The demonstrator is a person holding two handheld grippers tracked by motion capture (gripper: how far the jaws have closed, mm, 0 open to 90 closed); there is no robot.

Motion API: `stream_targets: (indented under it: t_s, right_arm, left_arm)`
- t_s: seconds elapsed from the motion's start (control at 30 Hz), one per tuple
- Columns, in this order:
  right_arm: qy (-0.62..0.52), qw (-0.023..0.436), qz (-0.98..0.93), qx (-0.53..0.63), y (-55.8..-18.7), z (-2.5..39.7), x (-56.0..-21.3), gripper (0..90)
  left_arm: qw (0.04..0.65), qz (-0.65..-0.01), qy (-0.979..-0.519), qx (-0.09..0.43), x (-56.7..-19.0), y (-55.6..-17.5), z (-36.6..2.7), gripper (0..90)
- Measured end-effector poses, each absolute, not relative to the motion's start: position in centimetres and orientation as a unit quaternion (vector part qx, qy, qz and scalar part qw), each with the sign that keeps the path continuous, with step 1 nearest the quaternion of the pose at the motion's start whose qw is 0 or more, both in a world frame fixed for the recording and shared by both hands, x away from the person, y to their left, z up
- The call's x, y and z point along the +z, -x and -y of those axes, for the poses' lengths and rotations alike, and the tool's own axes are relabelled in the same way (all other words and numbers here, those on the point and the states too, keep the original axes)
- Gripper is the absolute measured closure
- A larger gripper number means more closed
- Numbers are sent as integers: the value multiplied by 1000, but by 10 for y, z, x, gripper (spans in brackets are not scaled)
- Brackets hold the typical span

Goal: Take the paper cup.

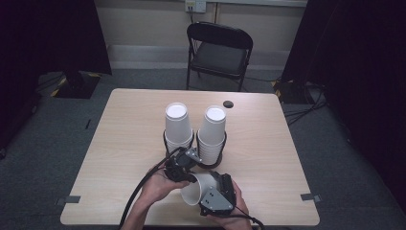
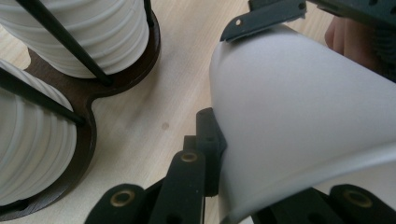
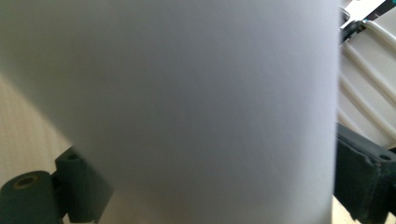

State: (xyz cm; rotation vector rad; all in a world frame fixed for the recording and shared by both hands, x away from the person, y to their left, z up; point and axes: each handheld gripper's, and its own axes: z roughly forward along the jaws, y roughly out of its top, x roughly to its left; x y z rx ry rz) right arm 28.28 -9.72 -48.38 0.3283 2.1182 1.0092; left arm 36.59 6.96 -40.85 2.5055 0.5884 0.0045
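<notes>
Just beyond the held cup (image 1: 197, 188) stand two stacks (image 1: 178, 125) in a holder (image 2: 88, 140).

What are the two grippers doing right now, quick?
Left gripper: shut on the cup's rim.
Right gripper: shut on the cup, jaws on both its sides.

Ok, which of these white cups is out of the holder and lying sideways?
The single cup nearest the person, held sideways between the right gripper and left gripper. The others stand stacked upside down in two stacks in the holder.
</notes>
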Motion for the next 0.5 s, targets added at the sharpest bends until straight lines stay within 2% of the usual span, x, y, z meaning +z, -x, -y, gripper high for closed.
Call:
stream_targets:
  t_s: [0.23, 0.5]
  right_arm:
    - [-95, 401, -818, 402, -279, 85, -478, 86]
    - [-82, 403, -812, 415, -275, 77, -475, 98]
  left_arm:
    - [287, -226, -931, 0, -409, -365, -65, 865]
    - [283, -234, -930, 4, -411, -366, -60, 859]
